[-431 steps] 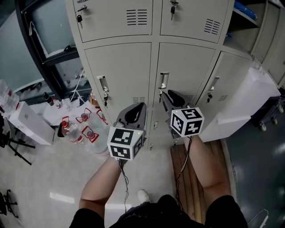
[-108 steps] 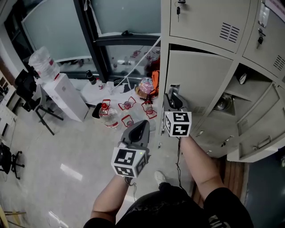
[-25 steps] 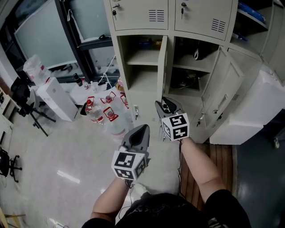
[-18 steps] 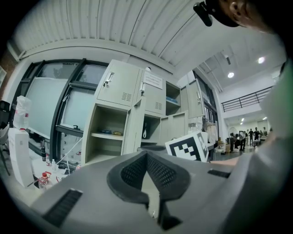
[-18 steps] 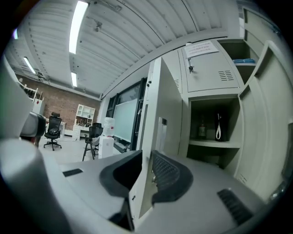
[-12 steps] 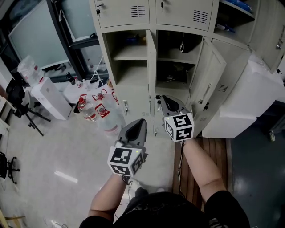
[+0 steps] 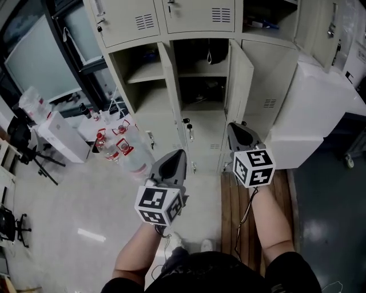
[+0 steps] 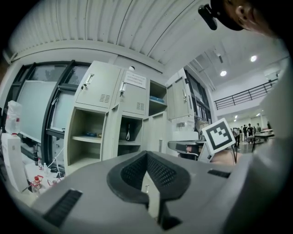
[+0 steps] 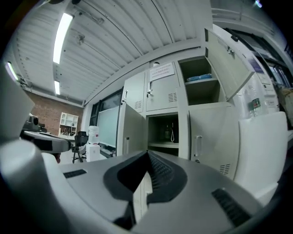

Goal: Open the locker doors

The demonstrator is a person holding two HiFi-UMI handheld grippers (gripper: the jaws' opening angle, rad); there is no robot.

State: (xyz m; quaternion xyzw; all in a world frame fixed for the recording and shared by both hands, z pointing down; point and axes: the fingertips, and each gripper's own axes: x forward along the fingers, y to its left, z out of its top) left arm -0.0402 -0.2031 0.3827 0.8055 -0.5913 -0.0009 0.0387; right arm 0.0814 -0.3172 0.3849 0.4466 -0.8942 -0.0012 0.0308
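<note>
The beige lockers point(image 7: 189, 17) stand ahead of me. Two middle-row compartments, the left one point(image 7: 143, 71) and the middle one point(image 7: 203, 68), are open, and their doors point(image 7: 240, 74) swing outward. A third door point(image 7: 273, 94) to the right also hangs open. My left gripper point(image 7: 175, 155) is shut and empty, held back from the lockers over the floor. My right gripper point(image 7: 233, 127) is shut on nothing, short of the open doors. The left gripper view shows the open compartments point(image 8: 87, 141) past that gripper's closed jaws point(image 8: 147, 154). The right gripper view shows an open compartment point(image 9: 169, 130) beyond closed jaws point(image 9: 147, 153).
Several water bottles point(image 7: 123, 151) stand on the floor left of the lockers, beside a white box point(image 7: 54, 137). A large white cabinet point(image 7: 317, 109) sits at the right. Wooden slats point(image 7: 240, 200) lie under my right arm. The upper-row lockers point(image 7: 197, 14) stay closed.
Both grippers have drawn back from the lockers. The right one has moved right, away from the left locker's door edge. The view has swung so the lockers sit further left.
</note>
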